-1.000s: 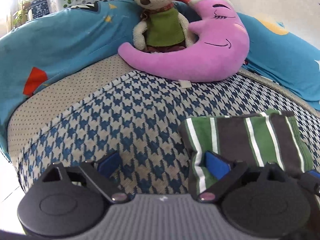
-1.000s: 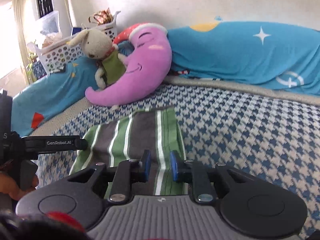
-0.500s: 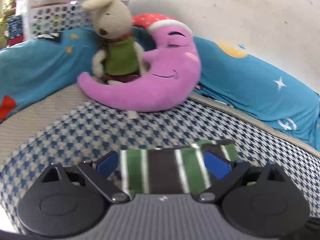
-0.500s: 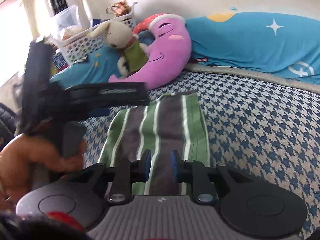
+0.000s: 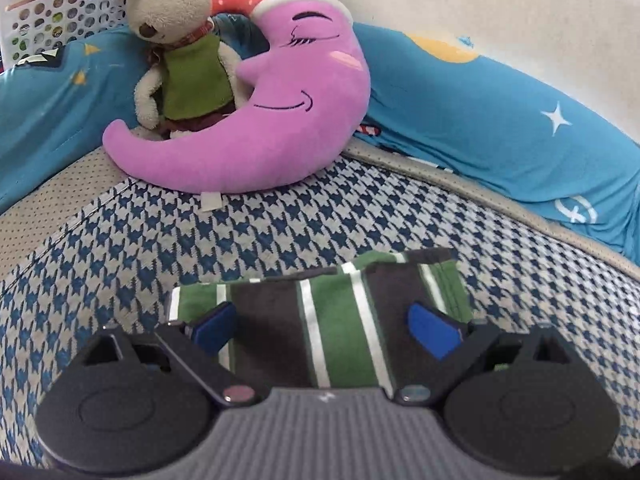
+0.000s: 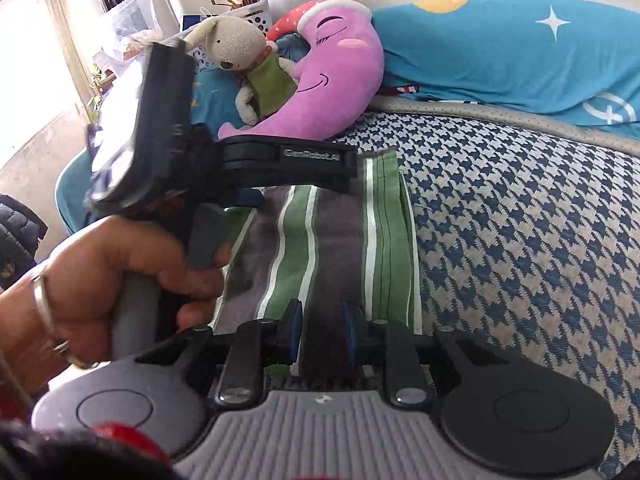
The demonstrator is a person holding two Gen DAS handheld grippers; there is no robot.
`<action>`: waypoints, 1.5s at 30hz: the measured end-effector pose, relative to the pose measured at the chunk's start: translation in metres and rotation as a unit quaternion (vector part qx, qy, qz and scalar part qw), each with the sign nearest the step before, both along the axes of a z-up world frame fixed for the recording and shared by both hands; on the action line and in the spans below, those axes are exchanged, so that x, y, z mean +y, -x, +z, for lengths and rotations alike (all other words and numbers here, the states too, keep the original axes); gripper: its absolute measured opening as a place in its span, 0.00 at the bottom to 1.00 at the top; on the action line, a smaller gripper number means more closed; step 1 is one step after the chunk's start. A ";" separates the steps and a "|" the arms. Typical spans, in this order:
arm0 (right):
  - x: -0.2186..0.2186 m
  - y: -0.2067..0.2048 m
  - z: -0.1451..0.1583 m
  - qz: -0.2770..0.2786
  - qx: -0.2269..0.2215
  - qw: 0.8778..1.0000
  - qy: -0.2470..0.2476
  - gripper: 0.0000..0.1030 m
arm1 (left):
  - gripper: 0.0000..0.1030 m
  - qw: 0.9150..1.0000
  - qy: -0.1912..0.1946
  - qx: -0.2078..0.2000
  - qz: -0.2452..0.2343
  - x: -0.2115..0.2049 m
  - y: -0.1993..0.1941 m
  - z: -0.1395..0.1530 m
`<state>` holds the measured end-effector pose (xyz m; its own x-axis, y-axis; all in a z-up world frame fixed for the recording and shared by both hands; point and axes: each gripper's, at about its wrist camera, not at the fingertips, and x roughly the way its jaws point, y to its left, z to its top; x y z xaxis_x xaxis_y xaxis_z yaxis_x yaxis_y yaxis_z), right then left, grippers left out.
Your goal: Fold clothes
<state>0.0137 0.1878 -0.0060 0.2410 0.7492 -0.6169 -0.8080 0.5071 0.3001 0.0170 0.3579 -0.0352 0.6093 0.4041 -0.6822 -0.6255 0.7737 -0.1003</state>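
A folded cloth (image 5: 340, 320) with green, dark grey and white stripes lies flat on the houndstooth bed cover (image 5: 160, 248). My left gripper (image 5: 320, 326) hangs open over the cloth's near end, its blue pads spread almost as wide as the fold and holding nothing. In the right wrist view the same cloth (image 6: 320, 240) runs away from me. My right gripper (image 6: 322, 332) sits low at its near edge with only a narrow gap between the pads. A dark stripe shows in that gap and the cloth is not lifted. A person's hand (image 6: 120, 272) holds the left gripper's handle.
A purple moon pillow (image 5: 272, 120) and a plush rabbit (image 5: 180, 60) lean at the head of the bed. Blue bedding (image 5: 500, 132) lines the wall side. A white perforated basket (image 5: 52, 20) stands behind. Bed cover lies bare to the right of the cloth (image 6: 520, 220).
My left gripper has swung right, from beside the cloth to straight over its near end. In the right wrist view it and the hand have come in across the cloth's left side.
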 end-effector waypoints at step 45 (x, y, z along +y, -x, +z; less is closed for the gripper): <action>-0.034 0.065 0.059 -0.077 -0.058 0.992 0.079 0.69 | 1.00 0.996 0.007 0.081 0.048 -0.077 0.094 0.024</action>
<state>-0.0511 0.1540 0.0531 0.4215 0.5936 -0.6856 -0.7410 0.6612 0.1169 -0.0768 0.2811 -0.0114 0.4501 0.4448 -0.7743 -0.7055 0.7087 -0.0031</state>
